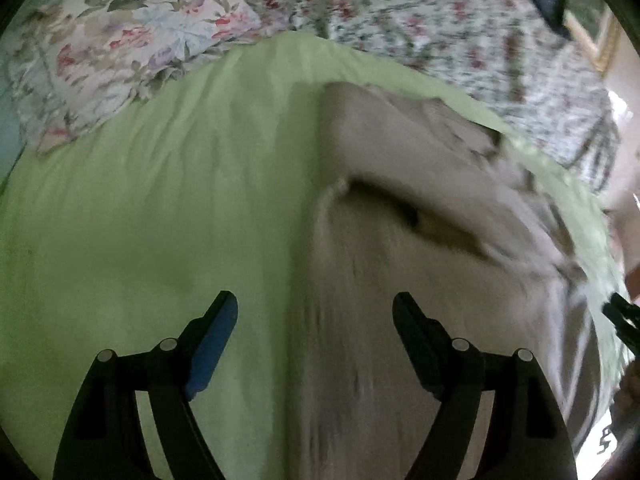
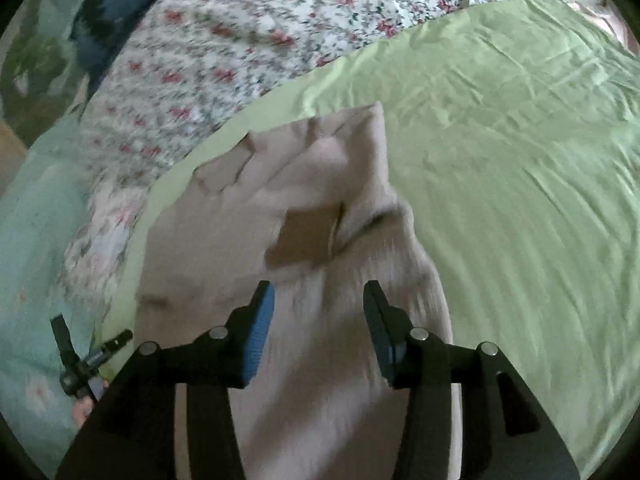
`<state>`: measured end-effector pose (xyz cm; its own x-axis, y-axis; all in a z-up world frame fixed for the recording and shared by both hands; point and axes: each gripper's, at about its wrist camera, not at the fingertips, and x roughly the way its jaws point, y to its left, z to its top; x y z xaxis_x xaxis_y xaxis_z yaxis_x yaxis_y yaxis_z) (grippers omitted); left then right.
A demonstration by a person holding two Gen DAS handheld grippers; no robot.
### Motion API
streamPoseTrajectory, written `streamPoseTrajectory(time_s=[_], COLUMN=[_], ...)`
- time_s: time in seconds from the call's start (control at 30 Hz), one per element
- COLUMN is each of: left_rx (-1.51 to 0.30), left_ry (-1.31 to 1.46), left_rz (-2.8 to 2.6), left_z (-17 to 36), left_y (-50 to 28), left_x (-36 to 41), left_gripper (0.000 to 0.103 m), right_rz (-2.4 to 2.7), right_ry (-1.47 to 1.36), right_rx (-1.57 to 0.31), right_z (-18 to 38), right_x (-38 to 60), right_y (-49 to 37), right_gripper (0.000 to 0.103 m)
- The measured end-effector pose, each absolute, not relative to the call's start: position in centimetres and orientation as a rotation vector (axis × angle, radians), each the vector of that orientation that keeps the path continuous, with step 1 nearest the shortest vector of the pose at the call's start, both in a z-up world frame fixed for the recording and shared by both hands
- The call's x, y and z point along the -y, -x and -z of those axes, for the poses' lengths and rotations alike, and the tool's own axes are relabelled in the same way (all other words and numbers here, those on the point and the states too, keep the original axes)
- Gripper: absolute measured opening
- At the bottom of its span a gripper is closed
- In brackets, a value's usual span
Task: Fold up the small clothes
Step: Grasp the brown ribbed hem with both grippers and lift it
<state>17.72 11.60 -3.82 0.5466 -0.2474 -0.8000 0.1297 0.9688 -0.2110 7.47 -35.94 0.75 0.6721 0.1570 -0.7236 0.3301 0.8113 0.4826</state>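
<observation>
A beige small garment (image 1: 420,264) lies rumpled on a light green sheet (image 1: 160,208). In the left wrist view my left gripper (image 1: 316,308) is open and empty, hovering over the garment's left edge. In the right wrist view the garment (image 2: 320,320) stretches away from me, with a darker tan patch (image 2: 308,240) near its middle. My right gripper (image 2: 320,300) is open and empty just above the garment's near part. The left gripper (image 2: 86,356) shows at the lower left of the right wrist view. The right gripper (image 1: 624,320) shows at the right edge of the left wrist view.
The green sheet (image 2: 520,180) covers a bed. A floral quilt (image 2: 248,40) lies beyond it, and a floral pillow (image 1: 120,56) sits at the far left. A dark blue cloth (image 2: 116,4) lies at the back. Pale turquoise fabric (image 2: 36,240) is at the left.
</observation>
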Motion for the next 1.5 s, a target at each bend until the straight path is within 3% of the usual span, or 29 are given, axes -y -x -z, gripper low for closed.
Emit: streamPoseTrajectory(time_s=[0.5, 0.77, 1.07, 1.13, 1.23, 1.3, 1.33, 1.37, 1.5], left_rx=[-1.072, -1.104, -1.112, -1.111, -1.112, -1.128, -1.142, -1.145, -1.109], left_ry=[0.249, 0.384, 0.341, 0.323, 0.287, 0.288, 0.285, 0.276, 0.278], left_rz=[0.513, 0.672, 0.740, 0.741, 0.737, 0.749, 0.753, 0.750, 0.725], left_z=[7.1, 8.7, 9.3, 9.3, 9.4, 9.7, 10.0, 10.3, 10.1], left_y=[-1.6, 0.9, 1.4, 1.5, 1.6, 1.5, 1.5, 1.6, 2.2], left_x=[-13.2, -12.7, -12.1, -12.2, -12.4, -12.6, -12.6, -12.7, -13.1], left_gripper=[0.081, 0.080, 0.080, 0.074, 0.053, 0.021, 0.011, 0.006, 0.006], right_rz=[0.003, -0.088, -0.321, -0.335, -0.349, -0.339, -0.331, -0.328, -0.331], right_ry=[-0.620, -0.674, -0.607, -0.622, -0.615, -0.600, -0.602, -0.607, -0.618], right_rx=[-0.907, -0.969, -1.032, -1.036, -1.019, -1.022, -1.025, -1.025, -1.007], right_z=[-0.5, 2.2, 3.9, 4.6, 4.7, 4.7, 4.8, 4.7, 4.3], right_x=[33.1, 34.0, 30.2, 29.9, 29.4, 29.4, 29.6, 29.8, 30.4], right_y=[6.0, 10.8, 9.4, 9.0, 9.1, 9.2, 9.4, 9.3, 10.4], right_gripper=[0.051, 0.052, 0.053, 0.053, 0.049, 0.029, 0.016, 0.011, 0.009])
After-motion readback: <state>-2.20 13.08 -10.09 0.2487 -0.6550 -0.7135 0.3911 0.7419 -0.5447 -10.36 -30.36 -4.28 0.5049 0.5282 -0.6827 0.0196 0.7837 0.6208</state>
